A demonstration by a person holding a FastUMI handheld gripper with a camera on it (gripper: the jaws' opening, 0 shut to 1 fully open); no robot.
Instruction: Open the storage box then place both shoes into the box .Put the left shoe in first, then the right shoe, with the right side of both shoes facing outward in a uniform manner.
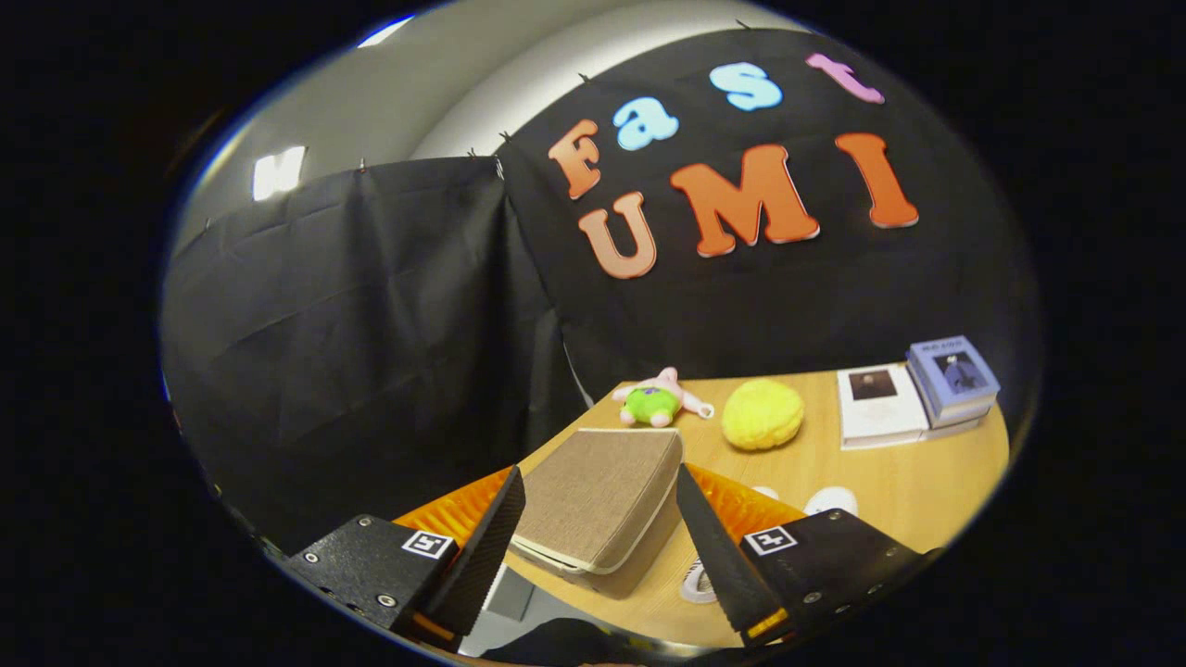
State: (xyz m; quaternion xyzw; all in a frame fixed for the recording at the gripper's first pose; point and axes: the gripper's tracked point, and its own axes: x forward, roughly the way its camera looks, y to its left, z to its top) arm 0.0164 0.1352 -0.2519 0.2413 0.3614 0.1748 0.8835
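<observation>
Your gripper [600, 547] is spread wide around the closed fabric storage box [602, 505]; lift its light, stiff lid edge.

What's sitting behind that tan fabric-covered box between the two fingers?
Behind the tan fabric-covered box on the wooden table lie a pink-and-green plush toy and a fuzzy yellow ball. The open gripper touches nothing. The box's lid is shut, hiding its inside.
</observation>
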